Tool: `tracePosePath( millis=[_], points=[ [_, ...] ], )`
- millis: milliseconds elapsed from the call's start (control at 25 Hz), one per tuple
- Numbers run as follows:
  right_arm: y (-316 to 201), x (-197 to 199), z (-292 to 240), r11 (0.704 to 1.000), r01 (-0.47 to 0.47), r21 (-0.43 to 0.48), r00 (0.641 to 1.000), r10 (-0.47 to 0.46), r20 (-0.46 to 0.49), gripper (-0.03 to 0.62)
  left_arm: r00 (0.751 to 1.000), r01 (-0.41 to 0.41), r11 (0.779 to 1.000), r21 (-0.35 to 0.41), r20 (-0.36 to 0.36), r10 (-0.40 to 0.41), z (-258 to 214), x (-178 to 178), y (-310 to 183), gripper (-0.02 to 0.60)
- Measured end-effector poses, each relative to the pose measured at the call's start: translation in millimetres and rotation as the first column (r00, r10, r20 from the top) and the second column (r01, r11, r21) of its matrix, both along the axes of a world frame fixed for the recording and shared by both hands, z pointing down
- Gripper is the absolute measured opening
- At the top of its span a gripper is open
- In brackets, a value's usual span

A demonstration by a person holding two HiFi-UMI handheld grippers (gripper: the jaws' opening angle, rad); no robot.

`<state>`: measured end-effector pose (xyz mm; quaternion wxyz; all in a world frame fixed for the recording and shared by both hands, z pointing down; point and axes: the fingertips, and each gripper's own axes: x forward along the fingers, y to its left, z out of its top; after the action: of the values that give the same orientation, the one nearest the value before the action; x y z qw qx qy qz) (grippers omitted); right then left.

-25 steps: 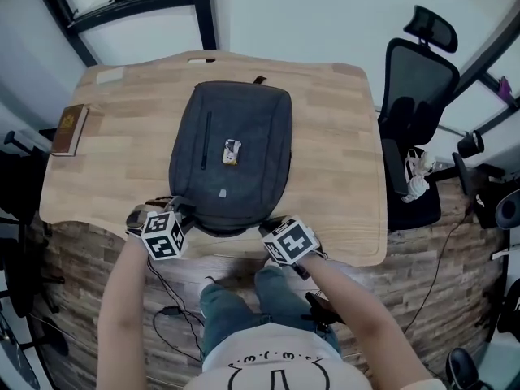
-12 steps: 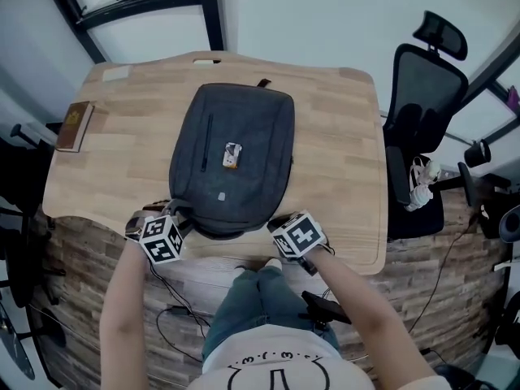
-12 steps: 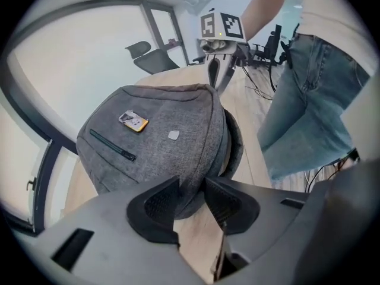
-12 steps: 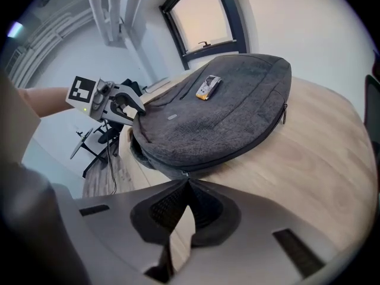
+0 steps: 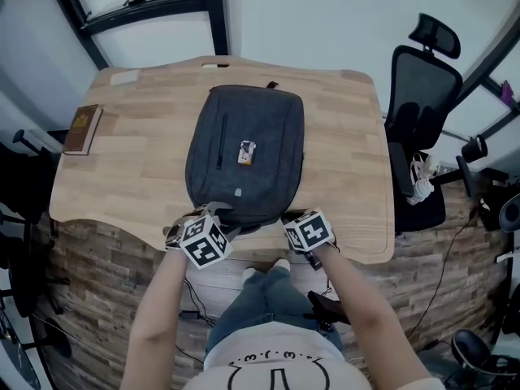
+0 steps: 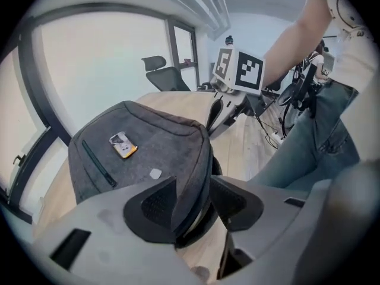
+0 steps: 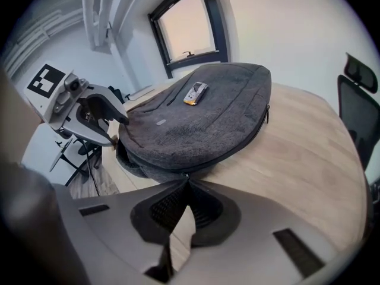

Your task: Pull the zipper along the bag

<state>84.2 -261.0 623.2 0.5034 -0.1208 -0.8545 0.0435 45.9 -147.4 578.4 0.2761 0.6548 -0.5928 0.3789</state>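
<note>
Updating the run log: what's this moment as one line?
left hand-held gripper: jaws just opening, backpack edge between them | right hand-held gripper: shut on zipper pull | backpack: flat on wooden table

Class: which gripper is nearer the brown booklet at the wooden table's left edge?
Left. The left gripper, jaws just opening with the grey backpack's near edge between them, is on the brown booklet's side. The right gripper is farther right, at the backpack's other near corner.
</note>
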Motion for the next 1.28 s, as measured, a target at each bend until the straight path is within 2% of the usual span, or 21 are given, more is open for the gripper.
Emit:
tracePosePath(
  millis=[200, 400, 560, 640, 760, 840, 1000, 1080, 1280],
  points=[
    [-0.9, -0.3, -1.9, 0.999, -0.009, 0.042, 1.0, 0.009, 0.002, 0.055, 1.0, -0.017, 1.0, 0.008, -0.005, 0.017, 4.7, 13.1, -26.2, 0.172],
    [-1.7, 2.3, -4.2, 1.0, -0.006, 0.023, 1.0, 0.006, -0.002, 0.055, 1.0, -0.011, 1.0, -0.013, -0.027, 0.011, 7.6, 30.0, -51.2, 0.172],
    [-1.7, 1.4, -4.4, 0.999, 0.053, -0.014, 0.999, -0.053, -0.007, 0.055, 0.999, 0.031, 0.997, -0.067, -0.004, -0.032, 16.1, 31.2, -70.3, 0.157],
    [-1.0, 1.2, -4.4, 0.995, 0.09, -0.039, 0.996, -0.09, -0.004, 0.055, 0.999, 0.04, 0.994, -0.102, 0.015, -0.039, 21.1, 31.7, -76.0, 0.116],
    [-2.2, 3.6, -3.6, 0.985, 0.153, -0.074, 0.988, -0.153, 0.004, 0.055, 0.998, 0.068, 0.989, -0.134, 0.021, -0.065, 25.1, 30.0, -77.1, 0.094],
    [-4.4, 6.1, -4.4, 0.971, 0.231, -0.069, 0.973, -0.23, 0.014, 0.055, 0.995, 0.099, 0.986, -0.135, 0.005, -0.099, 25.3, 29.0, -77.3, 0.087],
    [-9.2, 6.7, -8.4, 0.907, 0.42, -0.024, 0.908, -0.419, 0.023, 0.057, 0.986, 0.164, 0.978, -0.131, -0.021, -0.168, 24.6, 27.6, -78.5, 0.086],
    [-13.1, 6.0, -10.5, 0.886, 0.462, -0.033, 0.887, -0.461, 0.024, 0.057, 0.982, 0.185, 0.974, -0.133, -0.017, -0.189, 24.1, 27.1, -79.2, 0.084],
    [-35.7, 1.8, -9.4, 0.863, 0.505, -0.019, 0.863, -0.505, 0.024, 0.057, 0.983, 0.185, 0.972, -0.144, 0.04, -0.181, 26.0, 28.1, -81.6, 0.077]
  ],
)
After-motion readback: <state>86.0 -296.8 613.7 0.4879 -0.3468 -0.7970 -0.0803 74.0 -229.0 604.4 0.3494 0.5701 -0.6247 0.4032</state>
